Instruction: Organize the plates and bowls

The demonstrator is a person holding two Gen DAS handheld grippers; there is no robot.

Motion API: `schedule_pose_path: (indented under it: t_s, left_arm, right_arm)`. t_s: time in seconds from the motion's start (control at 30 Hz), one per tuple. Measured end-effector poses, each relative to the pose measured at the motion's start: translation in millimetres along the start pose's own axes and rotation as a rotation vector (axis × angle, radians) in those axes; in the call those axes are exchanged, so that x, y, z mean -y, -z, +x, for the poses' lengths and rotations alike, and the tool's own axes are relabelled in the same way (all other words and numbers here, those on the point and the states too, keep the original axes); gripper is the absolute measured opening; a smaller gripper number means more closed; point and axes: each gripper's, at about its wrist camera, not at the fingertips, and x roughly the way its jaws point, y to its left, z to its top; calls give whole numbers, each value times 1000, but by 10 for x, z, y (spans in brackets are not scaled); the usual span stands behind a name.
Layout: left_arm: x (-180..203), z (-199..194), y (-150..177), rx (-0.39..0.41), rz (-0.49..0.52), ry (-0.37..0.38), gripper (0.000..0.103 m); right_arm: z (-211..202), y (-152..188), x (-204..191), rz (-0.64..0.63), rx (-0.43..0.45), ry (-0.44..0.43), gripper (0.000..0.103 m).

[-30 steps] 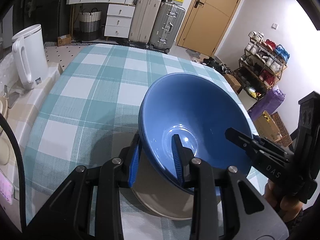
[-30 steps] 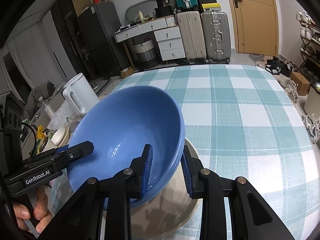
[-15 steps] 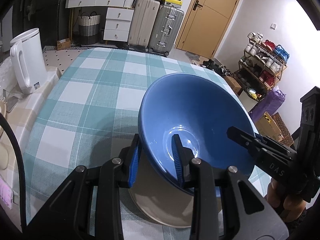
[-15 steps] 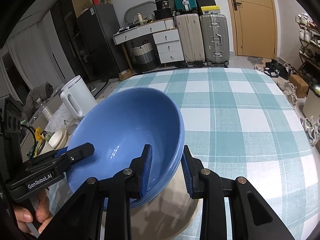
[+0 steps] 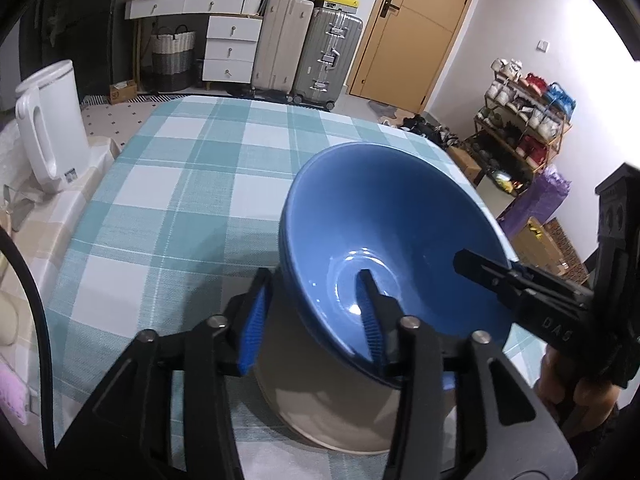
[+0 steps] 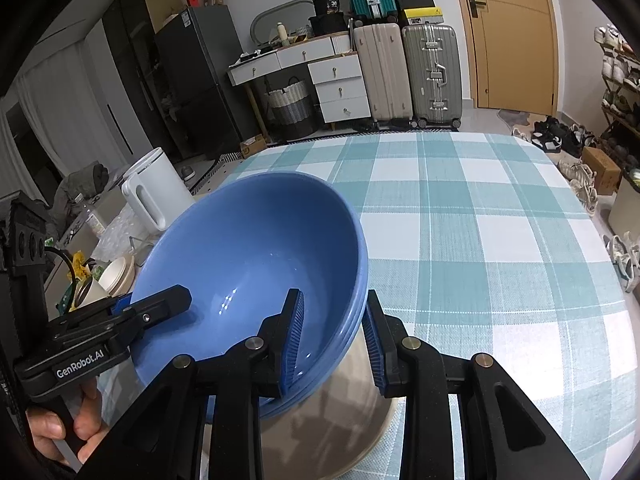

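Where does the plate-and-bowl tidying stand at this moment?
Done: the stack of blue ceramic bowls sits on the beige round plate atop the teal checked tablecloth. In hand: the left gripper has just been opening, its outer pad now clear of the bowl wall, while the right gripper clamps the opposite rim. Left: release the right side. No other dishes show on the table.

Left gripper tilts downward, its jaws just opening apart; right gripper tilts downward too, jaws clamped narrow.
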Motion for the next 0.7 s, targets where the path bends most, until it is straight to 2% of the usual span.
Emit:
schedule_pose_path:
  t_s: [0.1,0.17,0.3,0.37,0.4,0.47,0.57,0.63,0.7]
  left_arm:
    - [-6,-9,-1,1,4,-11,52]
    - [-10,-16,-4,3,4,-11,54]
    - [-29,-75,10,22,12,-13,65]
    - [-31,-105,19,27,21,-18,71]
    - [-36,-122,28,27,25,-20,77]
    - [-37,-173,42,39,39,-28,80]
    - [-38,-291,76,68,73,-38,87]
    - [-61,-397,110,104,78,-37,102]
    - [-93,-502,144,144,81,-29,102]
  right_arm:
    - [0,-19,27,-2,-2,-4,36]
    - [-13,-28,47,-2,1,-5,45]
    - [-69,-22,78,-5,9,-7,52]
    - [-89,-19,90,-18,5,-10,69]
    - [-108,-16,90,-27,7,-16,74]
    - [-150,-7,83,-44,21,-26,90]
    - [-208,-1,53,-84,39,-29,99]
    - [-264,14,26,-122,67,-34,102]
    - [-345,46,-6,-173,107,-48,102]
